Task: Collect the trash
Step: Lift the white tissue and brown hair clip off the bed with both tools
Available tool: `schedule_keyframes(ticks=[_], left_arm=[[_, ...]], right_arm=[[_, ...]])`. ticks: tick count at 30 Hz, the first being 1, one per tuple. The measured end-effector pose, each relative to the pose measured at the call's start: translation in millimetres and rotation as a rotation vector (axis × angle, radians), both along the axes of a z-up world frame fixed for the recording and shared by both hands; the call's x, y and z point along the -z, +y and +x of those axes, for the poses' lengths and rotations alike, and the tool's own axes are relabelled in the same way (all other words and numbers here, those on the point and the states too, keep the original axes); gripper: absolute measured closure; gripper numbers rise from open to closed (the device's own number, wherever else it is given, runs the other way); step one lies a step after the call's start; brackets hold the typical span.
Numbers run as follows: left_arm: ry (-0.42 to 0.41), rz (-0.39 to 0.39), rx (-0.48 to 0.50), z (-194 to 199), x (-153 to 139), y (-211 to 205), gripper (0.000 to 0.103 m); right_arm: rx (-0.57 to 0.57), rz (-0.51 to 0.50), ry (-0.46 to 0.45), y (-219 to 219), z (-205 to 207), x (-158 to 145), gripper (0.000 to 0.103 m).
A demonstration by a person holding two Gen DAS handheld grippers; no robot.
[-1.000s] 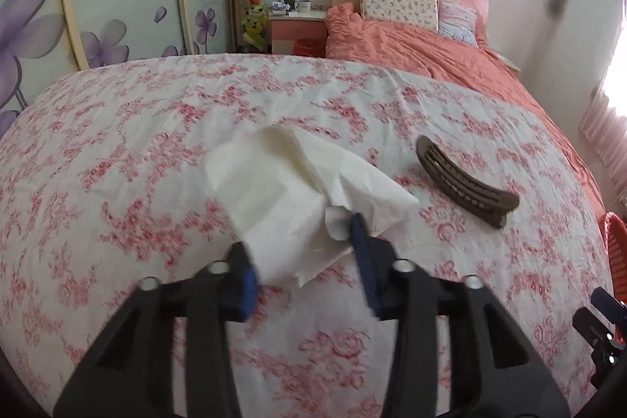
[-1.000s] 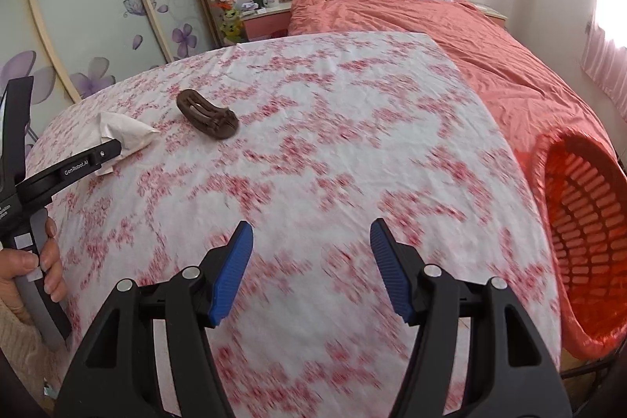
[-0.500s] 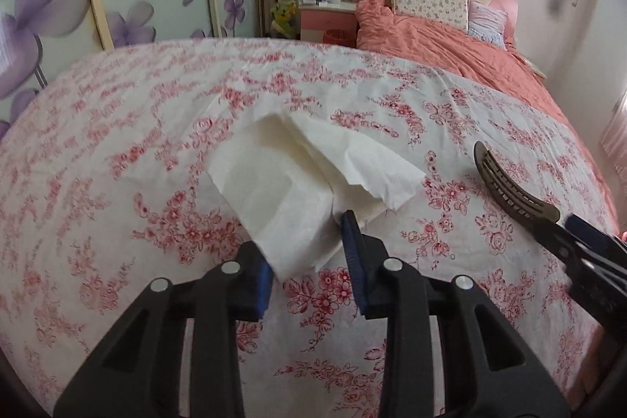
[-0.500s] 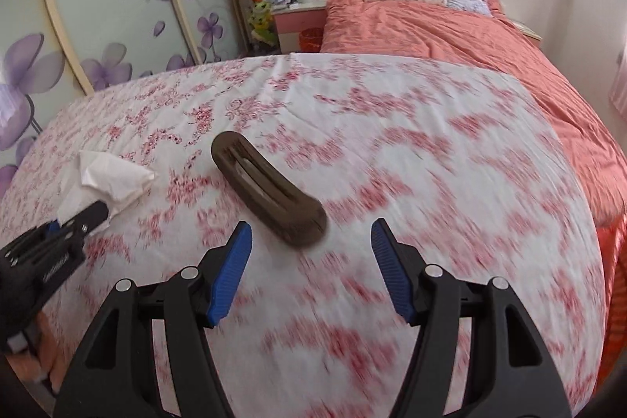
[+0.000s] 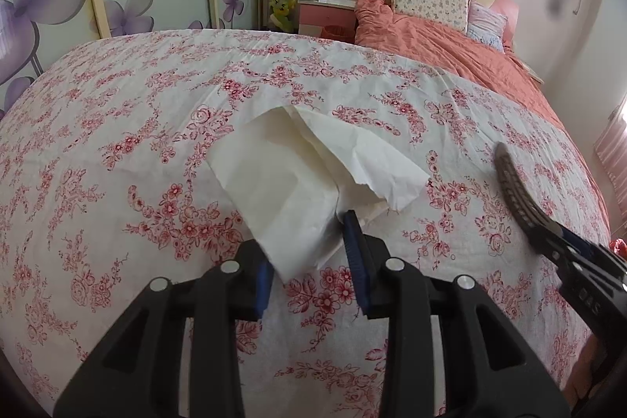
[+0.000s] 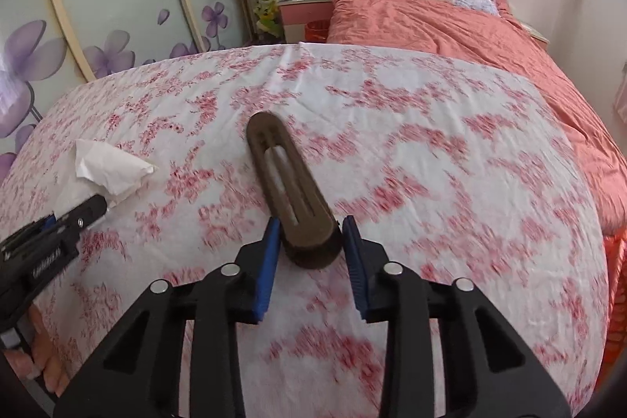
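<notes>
A crumpled white tissue lies on the floral sheet; it also shows in the right wrist view. My left gripper is open, its blue pads on either side of the tissue's near corner. A brown curved hair clip lies on the sheet; it also shows in the left wrist view. My right gripper is open, with its pads straddling the clip's near end, close to its sides.
The bed has a white sheet with red flowers and an orange duvet with pillows behind. An orange mesh basket stands at the bed's right edge. A nightstand and wardrobe doors stand at the back.
My right gripper swept left from the basket side to the hair clip and narrowed around its end. My left gripper narrowed around the tissue corner and moved slightly closer.
</notes>
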State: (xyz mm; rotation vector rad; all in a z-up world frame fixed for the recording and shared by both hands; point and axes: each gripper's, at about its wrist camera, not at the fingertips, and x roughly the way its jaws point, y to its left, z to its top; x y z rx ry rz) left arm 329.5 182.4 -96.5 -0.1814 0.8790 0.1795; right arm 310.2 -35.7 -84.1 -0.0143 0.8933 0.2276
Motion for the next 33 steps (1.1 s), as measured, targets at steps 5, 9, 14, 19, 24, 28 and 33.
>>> schedule_keyframes(ticks=[5, 9, 14, 19, 24, 28, 33], left_arm=[[0.003, 0.010, 0.000, 0.6, 0.0, -0.5, 0.069], [-0.001, 0.002, 0.010, -0.4, -0.4, -0.4, 0.073], [0.002, 0.003, 0.061, -14.1, -0.4, -17.1, 0.082], [-0.004, -0.017, 0.139, -34.6, 0.3, -39.4, 0.085], [-0.003, -0.010, 0.109, -49.4, -1.1, -38.3, 0.055], [-0.004, -0.020, 0.060, -51.0, -3.8, -22.9, 0.042], [-0.017, 0.011, 0.018, -42.4, -9.6, -15.9, 0.012]], right_arm=[[0.081, 0.035, 0.009, -31.5, -21.0, 0.4, 0.071], [0.154, 0.035, 0.001, -63.3, -53.6, -3.0, 0.071], [0.202, 0.056, 0.007, -99.1, -88.3, -3.4, 0.071], [0.186, 0.113, 0.039, -108.8, -97.5, -1.7, 0.070], [0.163, 0.084, -0.004, -101.7, -94.0, -4.2, 0.040], [0.153, 0.049, 0.003, -95.8, -83.6, 3.4, 0.041], [0.148, 0.026, -0.004, -92.8, -78.4, 7.1, 0.043]])
